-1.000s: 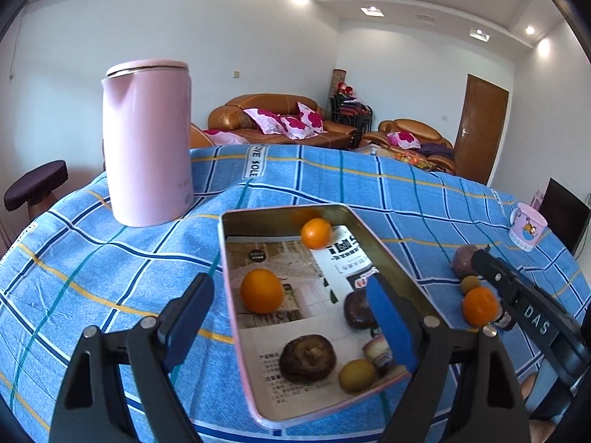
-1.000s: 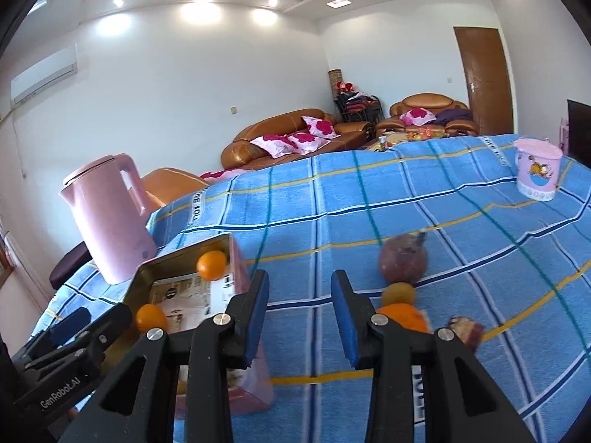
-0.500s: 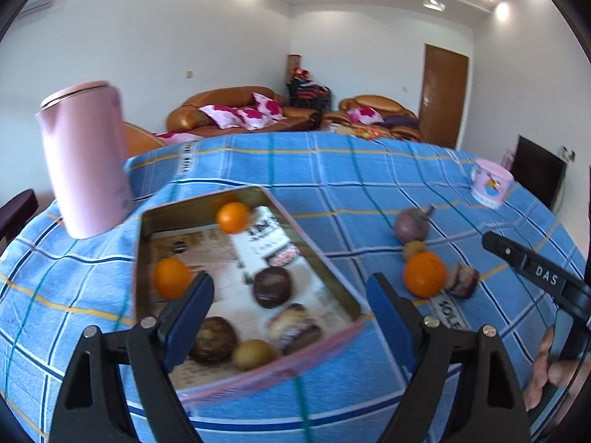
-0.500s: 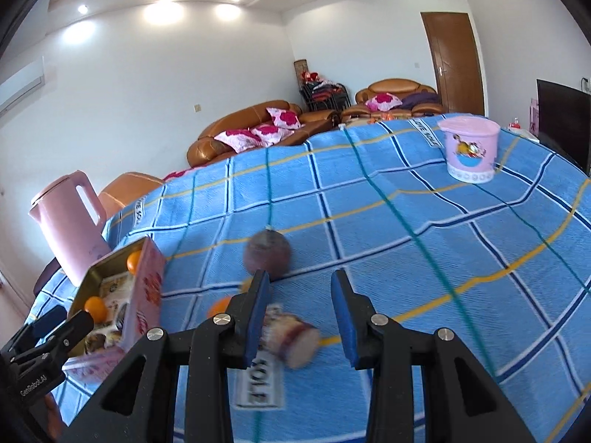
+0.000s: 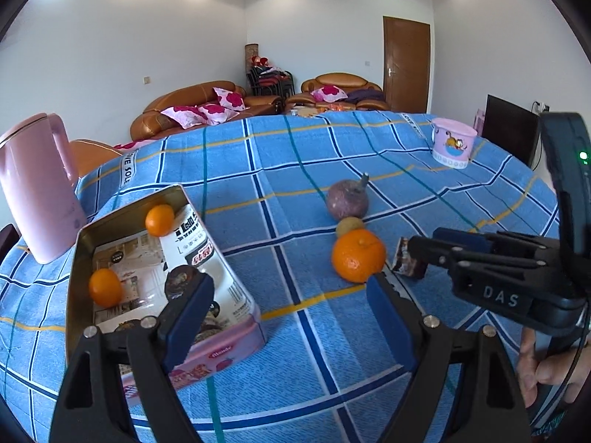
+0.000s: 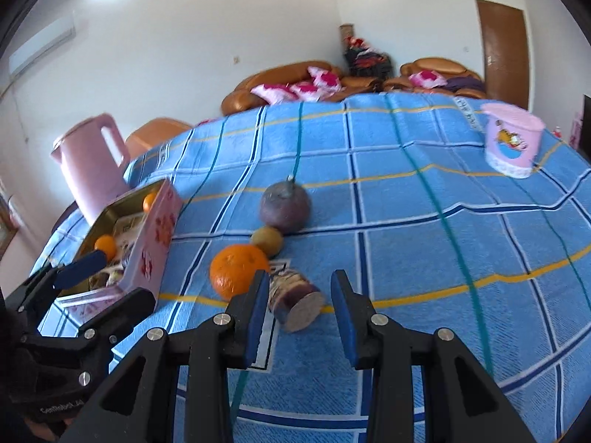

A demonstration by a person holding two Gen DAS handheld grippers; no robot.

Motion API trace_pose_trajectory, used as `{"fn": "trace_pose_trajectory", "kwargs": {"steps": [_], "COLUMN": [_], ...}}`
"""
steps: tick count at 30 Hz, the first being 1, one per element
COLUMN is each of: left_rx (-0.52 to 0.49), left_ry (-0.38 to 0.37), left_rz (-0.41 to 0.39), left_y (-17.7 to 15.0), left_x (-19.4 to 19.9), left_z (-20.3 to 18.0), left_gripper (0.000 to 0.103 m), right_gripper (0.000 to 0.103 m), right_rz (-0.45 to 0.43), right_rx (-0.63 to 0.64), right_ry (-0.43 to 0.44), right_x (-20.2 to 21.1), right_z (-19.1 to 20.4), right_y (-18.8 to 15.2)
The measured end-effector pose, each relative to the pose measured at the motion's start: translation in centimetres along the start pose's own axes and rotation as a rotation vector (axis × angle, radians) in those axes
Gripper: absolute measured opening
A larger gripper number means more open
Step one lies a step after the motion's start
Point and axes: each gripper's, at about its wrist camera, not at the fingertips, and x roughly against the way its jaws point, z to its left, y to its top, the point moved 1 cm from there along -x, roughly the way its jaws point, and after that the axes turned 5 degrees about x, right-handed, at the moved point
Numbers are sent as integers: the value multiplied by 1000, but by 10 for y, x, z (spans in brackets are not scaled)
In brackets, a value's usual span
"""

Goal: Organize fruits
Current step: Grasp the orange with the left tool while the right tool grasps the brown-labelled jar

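A pink tin box (image 5: 225, 350) (image 6: 155, 243) holds two small oranges (image 5: 159, 220) and several dark fruits. On the blue checked cloth lie a purple round fruit (image 5: 347, 200) (image 6: 285, 211), a small green-brown fruit (image 5: 349, 225) (image 6: 267, 239), a big orange (image 5: 357, 255) (image 6: 236, 272) and a cut purple piece (image 6: 295, 301) (image 5: 404, 264). My left gripper (image 5: 286, 317) is open over the cloth beside the box. My right gripper (image 6: 297, 308) is open, its fingers on either side of the cut piece.
A pink kettle (image 5: 35, 188) (image 6: 92, 164) stands at the far left behind the box. A pink cartoon cup (image 5: 452, 142) (image 6: 511, 144) stands at the far right. Sofas and a door lie beyond the table.
My left gripper has swung right, off the box toward the loose fruits. My right gripper has moved up to the cut piece, which now lies between its fingers.
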Motion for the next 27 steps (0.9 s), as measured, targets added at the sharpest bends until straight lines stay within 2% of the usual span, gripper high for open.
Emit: {"fn": "trace_pose_trajectory", "kwargs": {"steps": [3,9,16,17,19,20,23,26,27], "left_rx": [3,5,2,3,6,7,2,1,3], "left_ry": [10,9,6,6,4,1,1,16,16], "left_rz": [6,28,46,48,51,52,53,54,54], "left_y": [1,1,0,0,1,1,3,5,6], "left_x": [-2,-10,-18,-19,-20,-20,-23,-26,-26], "left_z": [0,-3,-5,-5,-5,-5,-6,-8,-8], "left_gripper": [87,87,87,87,87,87,87,87,87], "right_gripper": [37,37,38,40,51,52,52,52,48], "right_rz": [38,36,40,44,62,74,105,113,132], "right_rx": [2,39,7,0,-6,-4,7,28,43], "right_ry": [22,20,76,88,95,105,133,111,109], "right_x": [-9,-11,-14,-16,-21,-24,-30,-29,-31], "right_z": [0,2,-9,-10,-12,-12,-8,-7,-5], "right_y": [0,5,7,8,9,9,8,7,5]}}
